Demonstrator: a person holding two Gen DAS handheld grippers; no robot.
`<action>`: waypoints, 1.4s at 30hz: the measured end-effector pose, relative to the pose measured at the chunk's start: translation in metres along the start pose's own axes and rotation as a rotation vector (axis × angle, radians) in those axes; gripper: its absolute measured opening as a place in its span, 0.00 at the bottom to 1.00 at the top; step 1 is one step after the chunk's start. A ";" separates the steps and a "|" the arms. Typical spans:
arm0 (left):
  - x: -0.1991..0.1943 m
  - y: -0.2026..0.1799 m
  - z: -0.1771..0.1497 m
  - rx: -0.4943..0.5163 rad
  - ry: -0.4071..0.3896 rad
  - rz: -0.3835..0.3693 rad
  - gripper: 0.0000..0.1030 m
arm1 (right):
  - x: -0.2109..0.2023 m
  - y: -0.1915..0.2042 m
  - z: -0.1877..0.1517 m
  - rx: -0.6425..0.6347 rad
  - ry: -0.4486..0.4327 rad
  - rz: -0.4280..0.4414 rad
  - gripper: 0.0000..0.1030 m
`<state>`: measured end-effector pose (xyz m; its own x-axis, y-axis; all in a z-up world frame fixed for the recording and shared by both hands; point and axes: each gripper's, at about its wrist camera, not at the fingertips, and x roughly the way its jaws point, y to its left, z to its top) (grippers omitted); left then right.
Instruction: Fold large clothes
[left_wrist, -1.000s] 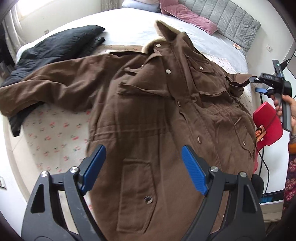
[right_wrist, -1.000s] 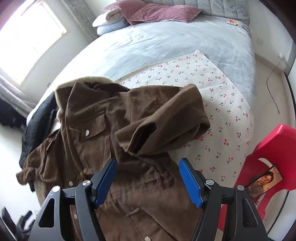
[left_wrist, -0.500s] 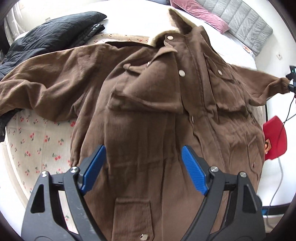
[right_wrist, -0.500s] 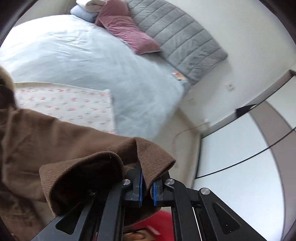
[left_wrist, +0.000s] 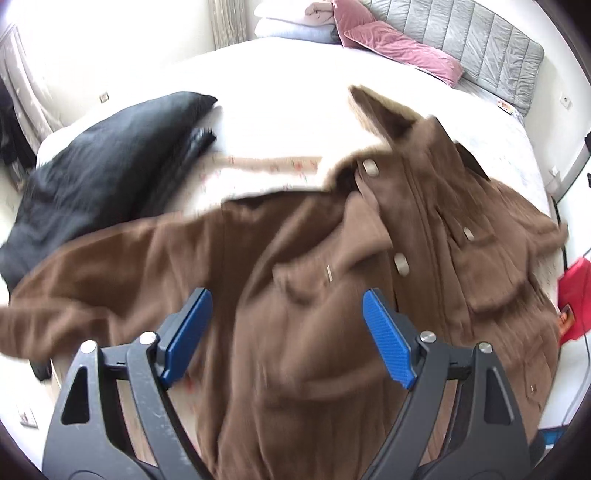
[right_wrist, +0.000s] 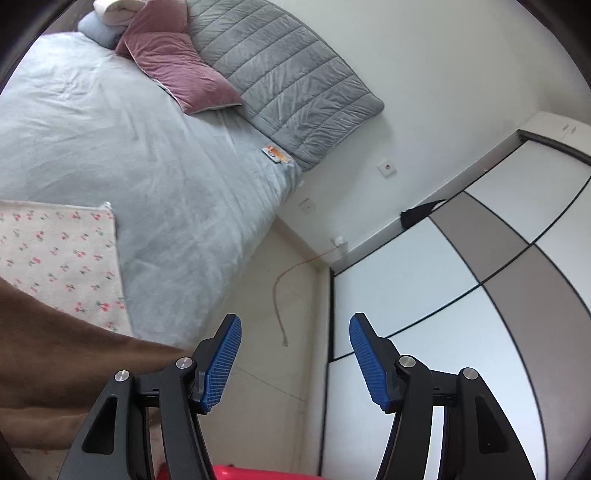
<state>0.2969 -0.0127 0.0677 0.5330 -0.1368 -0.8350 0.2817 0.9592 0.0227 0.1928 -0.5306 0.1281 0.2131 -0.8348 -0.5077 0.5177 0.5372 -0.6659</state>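
Observation:
A large brown jacket (left_wrist: 314, 288) lies front up across the bed, collar toward the pillows and one sleeve stretched out to the left. My left gripper (left_wrist: 284, 332) hangs open above its chest, nothing between the blue pads. In the right wrist view the jacket's other sleeve (right_wrist: 55, 354) lies at the lower left, beside and clear of my right gripper (right_wrist: 293, 360). That gripper's jaws are opening with nothing between them, and it points past the bed toward the floor and wardrobe.
A black garment (left_wrist: 99, 173) lies on the bed left of the jacket. A cherry-print sheet (right_wrist: 59, 254) covers the bed's near part. Pink pillows (right_wrist: 173, 55) and a grey quilted headboard (right_wrist: 288, 74) are at the far end. A red chair (left_wrist: 576, 295) stands beside the bed; a wardrobe (right_wrist: 461, 288) faces it.
My right gripper shut on the sleeve cuff, carried it out to the side, then let go. The left gripper moved along the jacket toward the collar, still open.

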 end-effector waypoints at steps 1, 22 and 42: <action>0.010 0.001 0.013 -0.006 -0.011 0.009 0.82 | -0.006 0.011 0.004 0.015 -0.007 0.069 0.64; 0.087 -0.105 0.113 -0.076 -0.260 -0.579 0.07 | -0.102 0.185 0.002 -0.008 0.016 0.900 0.66; 0.022 -0.158 0.022 0.398 -0.128 -0.584 0.49 | -0.077 0.274 -0.034 0.192 0.308 1.225 0.65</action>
<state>0.2812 -0.1728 0.0578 0.2892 -0.6512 -0.7016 0.8061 0.5610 -0.1885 0.2896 -0.3150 -0.0340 0.4473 0.2679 -0.8533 0.2364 0.8847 0.4017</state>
